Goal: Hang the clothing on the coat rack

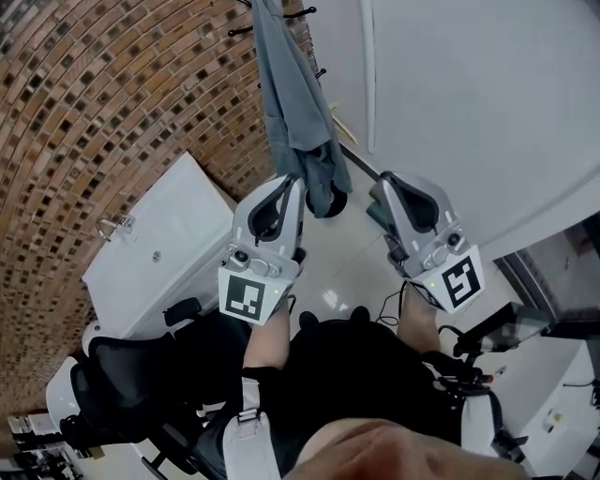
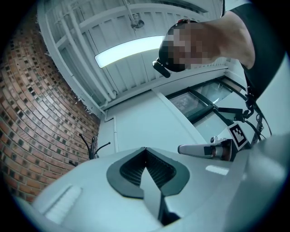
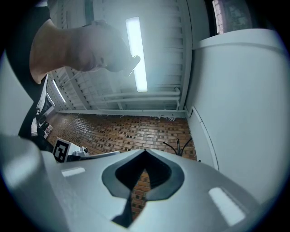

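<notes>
Above and just ahead of the left claw (image 1: 294, 181) and right claw (image 1: 385, 178), saw the grey garment (image 1: 295, 103) hanging from the coat rack (image 1: 302, 12), hem between both tips. Found each claw closed, tips touching, gripping nothing, angled upward. Noted brick wall (image 1: 94, 94) beyond the left claw.

Left gripper (image 1: 292, 180) and right gripper (image 1: 386, 178) have pale grey shells; behind each sits a black-and-white marker cube (image 1: 251, 294); the person's top (image 1: 361, 375) is black.
</notes>
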The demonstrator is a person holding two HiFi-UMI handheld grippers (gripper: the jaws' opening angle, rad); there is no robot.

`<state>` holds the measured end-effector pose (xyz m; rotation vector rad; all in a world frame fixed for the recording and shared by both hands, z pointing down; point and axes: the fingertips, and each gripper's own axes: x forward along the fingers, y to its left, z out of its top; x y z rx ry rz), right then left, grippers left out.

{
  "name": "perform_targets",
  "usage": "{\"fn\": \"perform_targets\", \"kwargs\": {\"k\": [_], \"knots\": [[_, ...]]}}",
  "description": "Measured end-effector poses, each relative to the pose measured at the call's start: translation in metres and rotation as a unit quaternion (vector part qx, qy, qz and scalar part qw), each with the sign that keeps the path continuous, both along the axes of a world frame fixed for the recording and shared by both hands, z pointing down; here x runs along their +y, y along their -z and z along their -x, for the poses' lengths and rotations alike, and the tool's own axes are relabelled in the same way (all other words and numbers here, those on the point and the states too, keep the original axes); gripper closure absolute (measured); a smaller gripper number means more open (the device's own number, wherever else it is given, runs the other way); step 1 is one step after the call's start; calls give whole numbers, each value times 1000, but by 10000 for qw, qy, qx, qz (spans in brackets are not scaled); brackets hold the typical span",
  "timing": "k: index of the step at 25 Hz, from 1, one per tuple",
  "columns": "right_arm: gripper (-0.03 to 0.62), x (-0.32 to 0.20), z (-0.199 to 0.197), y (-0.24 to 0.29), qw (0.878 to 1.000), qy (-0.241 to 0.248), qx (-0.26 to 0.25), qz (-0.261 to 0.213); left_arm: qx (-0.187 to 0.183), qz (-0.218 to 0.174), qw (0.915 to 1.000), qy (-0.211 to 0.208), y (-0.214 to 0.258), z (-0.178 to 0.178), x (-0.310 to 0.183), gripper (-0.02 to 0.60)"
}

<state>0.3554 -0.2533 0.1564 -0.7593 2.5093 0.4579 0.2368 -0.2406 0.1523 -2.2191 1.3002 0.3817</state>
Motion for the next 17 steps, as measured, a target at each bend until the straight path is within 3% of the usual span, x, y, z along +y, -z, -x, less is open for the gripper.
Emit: {"fn": "perform_targets", "kwargs": {"k": [9, 17], "knots": [[591, -1, -23, -8, 9999, 118, -46, 89, -20, -53, 9992, 390, 2, -4, 4, 578], [591, -3, -33, -19, 9997, 173, -113, 125, -117, -53, 9988, 469, 0, -15, 8, 578]]}}
